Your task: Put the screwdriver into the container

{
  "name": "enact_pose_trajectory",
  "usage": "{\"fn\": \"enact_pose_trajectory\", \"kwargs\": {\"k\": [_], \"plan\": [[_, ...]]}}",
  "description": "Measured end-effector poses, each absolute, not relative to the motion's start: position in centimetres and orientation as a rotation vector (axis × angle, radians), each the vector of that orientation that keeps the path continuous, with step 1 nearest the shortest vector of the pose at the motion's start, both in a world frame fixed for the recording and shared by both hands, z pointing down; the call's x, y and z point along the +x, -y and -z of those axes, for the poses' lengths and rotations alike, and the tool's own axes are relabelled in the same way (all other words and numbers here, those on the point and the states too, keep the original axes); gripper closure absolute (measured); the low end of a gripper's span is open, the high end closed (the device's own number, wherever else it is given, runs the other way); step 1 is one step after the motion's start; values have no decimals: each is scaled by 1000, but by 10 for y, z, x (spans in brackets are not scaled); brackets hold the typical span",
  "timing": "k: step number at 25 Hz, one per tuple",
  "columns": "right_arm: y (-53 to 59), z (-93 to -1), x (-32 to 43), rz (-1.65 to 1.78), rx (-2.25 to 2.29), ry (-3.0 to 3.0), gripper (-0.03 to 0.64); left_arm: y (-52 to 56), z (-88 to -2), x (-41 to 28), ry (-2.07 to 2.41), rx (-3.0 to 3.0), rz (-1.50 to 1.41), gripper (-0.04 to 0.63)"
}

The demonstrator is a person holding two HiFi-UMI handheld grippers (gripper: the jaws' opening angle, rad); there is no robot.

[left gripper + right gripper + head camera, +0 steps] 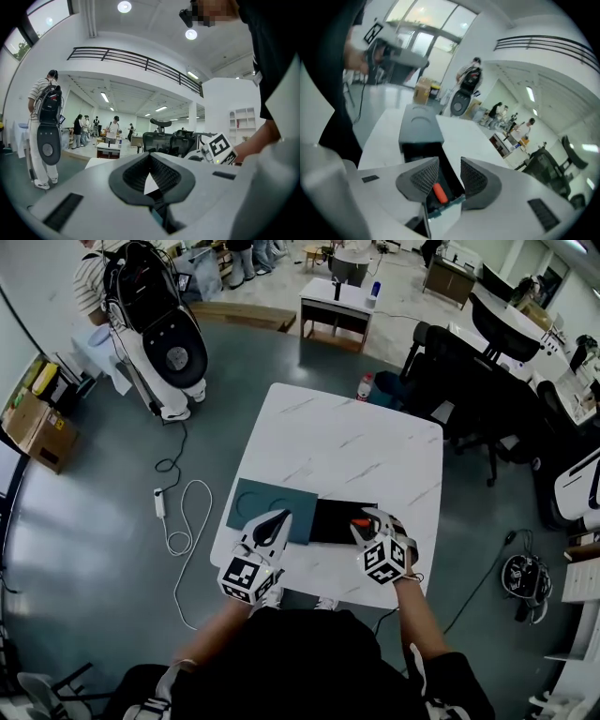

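Clearly, screwdriver: was seen lying inside container, between fingers, untouched.
Right gripper: was released, spread.
Left gripper: was clenched, empty.

**A bright, open workshop hall**

We see a grey floor spreading round a white marbled counter. Black office chairs crowd its right side, and a small white desk stands beyond it. Cardboard boxes sit by the left wall, and a white power strip lies on the floor with its cable looped. We make out white walls, a dark balcony railing, round ceiling lights, a white shelf and tall bright windows.
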State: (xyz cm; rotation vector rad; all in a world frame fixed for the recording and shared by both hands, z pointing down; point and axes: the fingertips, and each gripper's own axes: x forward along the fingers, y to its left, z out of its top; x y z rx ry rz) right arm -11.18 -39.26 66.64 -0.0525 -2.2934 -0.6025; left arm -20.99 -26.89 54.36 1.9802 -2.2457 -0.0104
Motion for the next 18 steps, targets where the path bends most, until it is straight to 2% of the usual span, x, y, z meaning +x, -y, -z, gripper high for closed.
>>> {"fn": "enact_pose_trajectory", "kwargs": {"k": [2, 7, 10, 18], "plan": [[387, -629, -118, 455, 71, 2497, 456, 273, -539, -206, 2239, 2002, 18, 591], [386, -532, -108, 123, 370, 2967, 522, 272, -523, -196, 2227, 2069, 19, 591], [391, -498, -89, 88, 485, 3071, 588, 269, -515, -198, 2244, 2075, 21, 591], [388, -464, -72, 130, 581, 3134, 592, 279, -496, -184, 2239, 2126, 62, 591]]}}
